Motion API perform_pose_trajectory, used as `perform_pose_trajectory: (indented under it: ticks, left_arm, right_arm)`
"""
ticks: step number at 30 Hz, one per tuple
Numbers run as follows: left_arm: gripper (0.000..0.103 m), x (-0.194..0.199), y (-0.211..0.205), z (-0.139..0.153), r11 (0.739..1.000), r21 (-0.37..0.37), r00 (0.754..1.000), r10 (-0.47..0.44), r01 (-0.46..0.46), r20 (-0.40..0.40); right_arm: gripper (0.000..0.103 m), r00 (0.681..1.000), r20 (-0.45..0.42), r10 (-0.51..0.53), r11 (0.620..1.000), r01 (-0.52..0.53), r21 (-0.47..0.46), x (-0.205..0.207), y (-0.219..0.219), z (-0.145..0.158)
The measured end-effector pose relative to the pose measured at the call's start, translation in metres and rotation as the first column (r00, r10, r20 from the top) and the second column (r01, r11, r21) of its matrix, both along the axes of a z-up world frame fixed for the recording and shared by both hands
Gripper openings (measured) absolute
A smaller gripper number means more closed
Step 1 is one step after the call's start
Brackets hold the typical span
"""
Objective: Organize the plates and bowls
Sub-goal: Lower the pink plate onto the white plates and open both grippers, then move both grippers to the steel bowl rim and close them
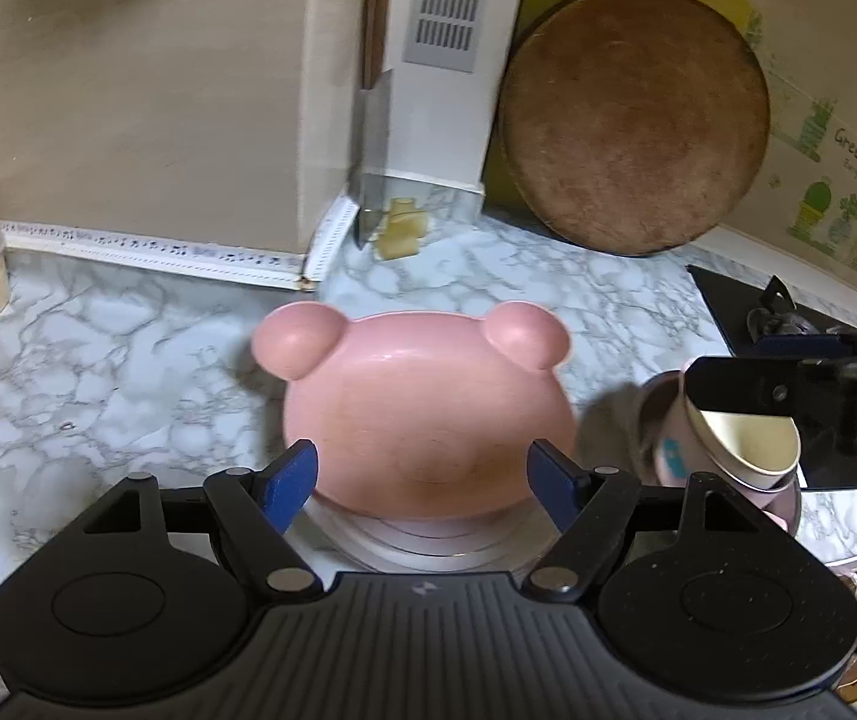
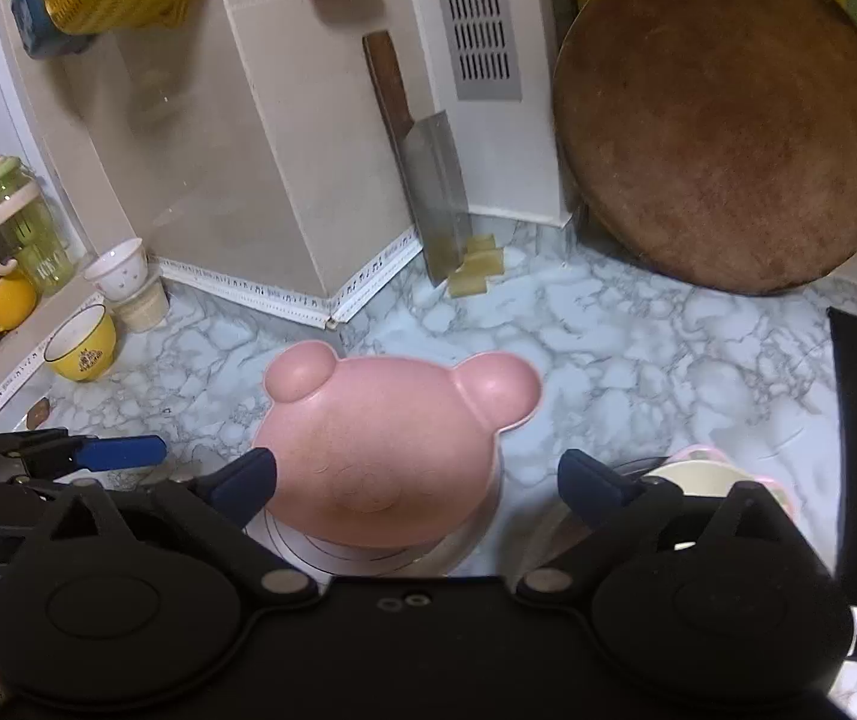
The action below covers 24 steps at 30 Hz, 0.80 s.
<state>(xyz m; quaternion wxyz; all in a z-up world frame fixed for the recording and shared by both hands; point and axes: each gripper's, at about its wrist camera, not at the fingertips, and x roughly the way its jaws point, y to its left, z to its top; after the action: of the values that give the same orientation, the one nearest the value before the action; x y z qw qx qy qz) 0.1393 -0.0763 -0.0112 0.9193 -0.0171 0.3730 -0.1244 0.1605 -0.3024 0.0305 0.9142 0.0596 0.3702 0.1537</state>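
The left gripper has its blue fingers spread apart, released, on either side of the pink bear-shaped plate without pressing it. The right gripper is likewise wide open, its fingers clear of the plate. That plate lies upside down on a stack of white plates on the marble surface. Just beside the stack sit nested bowls. Near the surface's back edge lean a round chopping board and a cleaver.
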Motion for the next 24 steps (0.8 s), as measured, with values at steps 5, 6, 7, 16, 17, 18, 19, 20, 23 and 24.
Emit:
perform_pose_trajectory:
  ticks: [5, 6, 7, 16, 17, 18, 19, 20, 23, 24]
  left_arm:
    - [0.077, -0.005, -0.025, -0.003, 1.0, -0.021, 1.0, -0.009, 0.009, -0.008]
    - [0.077, -0.006, -0.031, -0.004, 1.0, -0.026, 1.0, -0.012, 0.012, -0.012]
    - [0.077, -0.007, -0.039, -0.006, 1.0, -0.027, 1.0, -0.015, 0.015, -0.016]
    - [0.077, -0.004, -0.095, -0.029, 1.0, -0.024, 0.998, -0.022, 0.021, -0.056]
    - [0.077, -0.003, -0.099, -0.031, 1.0, -0.017, 0.998, -0.018, 0.018, -0.058]
    - [0.077, -0.002, -0.104, -0.034, 1.0, -0.006, 0.998, -0.014, 0.014, -0.06]
    - [0.077, -0.001, -0.108, -0.038, 1.0, 0.004, 0.998, -0.006, 0.007, -0.065]
    - [0.077, 0.001, -0.111, -0.041, 1.0, 0.006, 0.997, -0.002, 0.002, -0.074]
    - [0.077, 0.003, -0.12, -0.049, 1.0, 0.004, 0.995, 0.0, 0.001, -0.095]
    - [0.077, 0.004, -0.123, -0.052, 1.0, 0.008, 0.995, 0.0, 0.001, -0.098]
  right_arm:
    - [0.103, 1.0, -0.01, -0.017, 1.0, 0.017, 0.018, -0.008, -0.032, 0.004]
    - [0.103, 1.0, -0.011, -0.027, 0.999, 0.027, 0.019, -0.01, -0.041, 0.004]
    - [0.103, 0.999, -0.011, -0.037, 0.999, 0.038, 0.02, -0.012, -0.05, 0.004]
    - [0.103, 0.985, -0.048, -0.165, 0.986, 0.163, -0.032, -0.018, -0.142, -0.014]
    - [0.102, 0.983, -0.058, -0.176, 0.984, 0.174, -0.036, -0.018, -0.152, -0.018]
    - [0.102, 0.979, -0.073, -0.189, 0.982, 0.186, -0.039, -0.016, -0.162, -0.023]
    - [0.102, 0.976, -0.089, -0.2, 0.979, 0.197, -0.041, -0.016, -0.172, -0.029]
    - [0.1, 0.972, -0.104, -0.21, 0.977, 0.206, -0.045, -0.014, -0.18, -0.035]
    - [0.095, 0.964, -0.142, -0.224, 0.974, 0.216, -0.068, -0.013, -0.196, -0.052]
    - [0.091, 0.963, -0.151, -0.221, 0.974, 0.212, -0.075, -0.013, -0.2, -0.057]
